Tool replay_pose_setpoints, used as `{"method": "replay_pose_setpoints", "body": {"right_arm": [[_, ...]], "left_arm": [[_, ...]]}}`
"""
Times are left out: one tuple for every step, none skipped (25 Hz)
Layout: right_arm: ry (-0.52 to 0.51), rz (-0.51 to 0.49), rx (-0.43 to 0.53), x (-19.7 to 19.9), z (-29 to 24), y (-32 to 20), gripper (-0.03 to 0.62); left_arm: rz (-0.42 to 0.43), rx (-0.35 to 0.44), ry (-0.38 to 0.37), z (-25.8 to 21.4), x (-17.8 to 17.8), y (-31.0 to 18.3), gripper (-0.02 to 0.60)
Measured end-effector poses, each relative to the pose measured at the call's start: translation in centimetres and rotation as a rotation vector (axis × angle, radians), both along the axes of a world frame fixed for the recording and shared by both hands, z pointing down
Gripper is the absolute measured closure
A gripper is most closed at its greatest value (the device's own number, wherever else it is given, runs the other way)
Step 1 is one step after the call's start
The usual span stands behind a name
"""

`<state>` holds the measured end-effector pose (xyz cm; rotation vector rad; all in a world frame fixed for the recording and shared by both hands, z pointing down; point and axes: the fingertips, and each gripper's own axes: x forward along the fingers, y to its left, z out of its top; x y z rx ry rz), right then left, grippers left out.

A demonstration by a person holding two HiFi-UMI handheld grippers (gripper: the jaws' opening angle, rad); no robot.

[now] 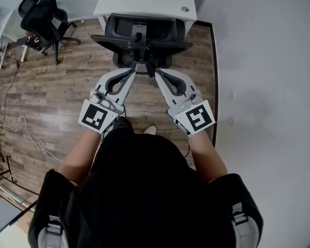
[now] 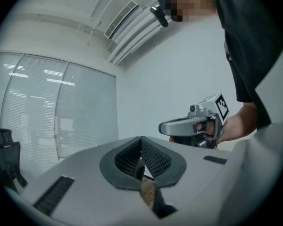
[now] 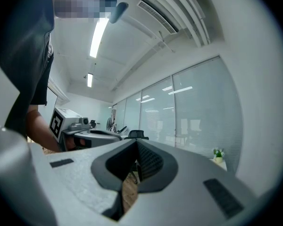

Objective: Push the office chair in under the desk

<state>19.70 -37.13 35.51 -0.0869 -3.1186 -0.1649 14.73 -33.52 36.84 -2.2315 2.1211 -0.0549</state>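
Currently office chair (image 1: 139,41) stands at the white counter (image 1: 144,1), front tucked under its near edge. Left gripper (image 1: 133,72) and right gripper (image 1: 157,74): jaws fully together, nothing held, tips just beside chair's lower back; contact unclear.

Office. Ahead of me: white desk (image 1: 144,4), office chair (image 1: 142,43); second chair (image 1: 41,12) left; glass partitions (image 3: 198,107), blinds; strip light (image 3: 99,36).

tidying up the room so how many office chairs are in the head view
2. One office chair at the white desk, top centre. A second chair on the wood floor at top left. Others may be out of frame.
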Motion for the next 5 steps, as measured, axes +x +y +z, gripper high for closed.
{"method": "replay_pose_setpoints", "body": {"right_arm": [[0.000,0.000,-0.001,-0.01,-0.02,0.04,0.591],[0.001,0.000,-0.002,-0.01,-0.02,0.05,0.591],[0.001,0.000,-0.003,-0.01,0.00,0.04,0.591],[0.003,0.001,-0.003,-0.01,0.02,0.02,0.591],[0.004,0.001,-0.004,-0.01,0.04,0.00,0.591]], "left_arm": [[-0.006,-0.006,-0.001,0.14,-0.14,0.04,0.588],[-0.007,-0.007,-0.001,0.23,-0.16,0.05,0.586],[-0.003,-0.005,-0.001,0.23,-0.11,0.05,0.588],[0.003,-0.002,-0.001,0.20,-0.03,0.04,0.588],[0.008,0.002,-0.001,0.18,0.06,0.03,0.588]]}}
